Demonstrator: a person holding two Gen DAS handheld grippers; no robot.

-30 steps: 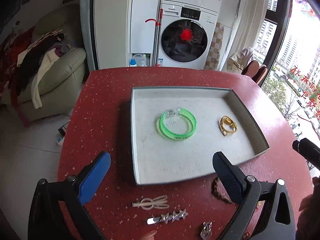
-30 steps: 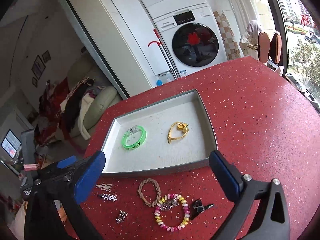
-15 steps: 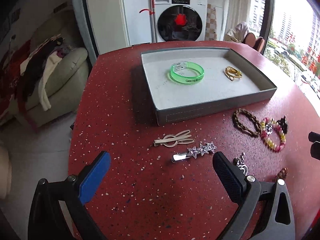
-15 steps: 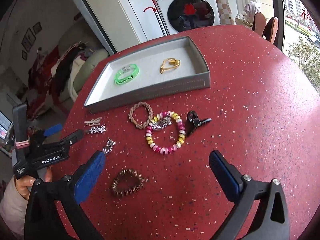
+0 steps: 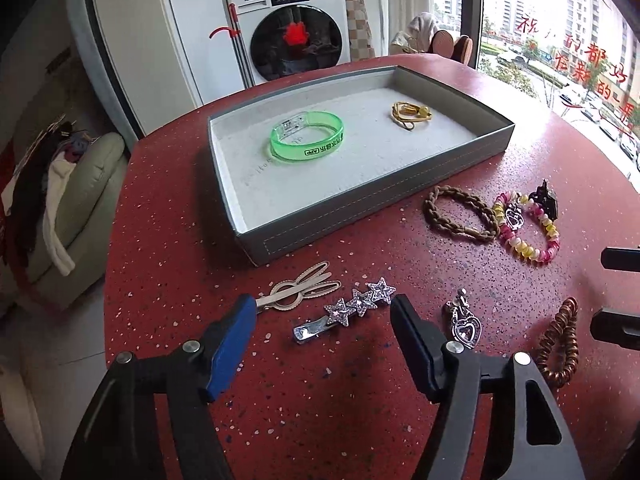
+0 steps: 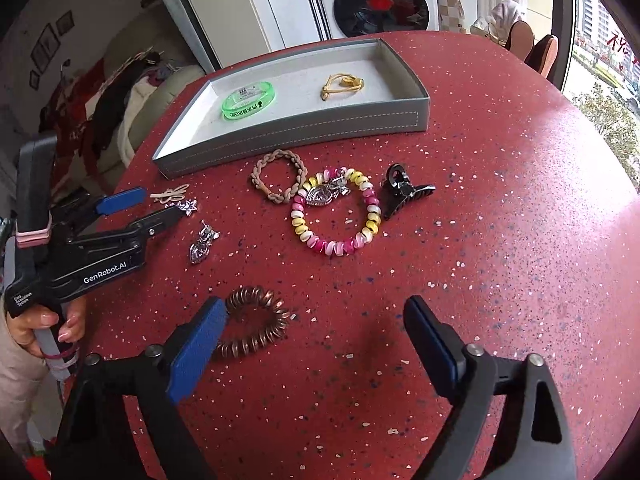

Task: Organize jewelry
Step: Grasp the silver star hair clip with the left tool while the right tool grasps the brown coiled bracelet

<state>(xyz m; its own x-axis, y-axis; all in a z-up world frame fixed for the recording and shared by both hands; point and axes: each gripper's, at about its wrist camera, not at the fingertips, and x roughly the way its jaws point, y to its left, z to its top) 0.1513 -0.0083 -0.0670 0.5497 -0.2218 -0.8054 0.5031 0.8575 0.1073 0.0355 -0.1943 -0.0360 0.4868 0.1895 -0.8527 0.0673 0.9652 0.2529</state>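
My left gripper (image 5: 323, 310) hovers low over the red table, jaws closing with the silver star hair clip (image 5: 344, 314) between them, untouched by the pads. My right gripper (image 6: 315, 312) is also closing, and the copper coil hair tie (image 6: 256, 328) lies between its fingers, beside the left blue pad. The grey tray (image 5: 360, 208) behind holds a green bracelet (image 5: 306, 138) and a gold piece (image 5: 412, 114). The left gripper (image 6: 160, 204) also shows in the right wrist view, held by a hand.
Loose on the table lie a beige clip (image 5: 300, 290), a heart charm (image 5: 464, 322), a braided brown bracelet (image 6: 280, 182), a pink and yellow bead bracelet (image 6: 336, 216) and a black claw clip (image 6: 404, 192). A washing machine and a sofa stand beyond the table.
Both grippers have pulled back from over the tray and sunk towards the loose pieces. Both pairs of jaws have narrowed since half a second ago.
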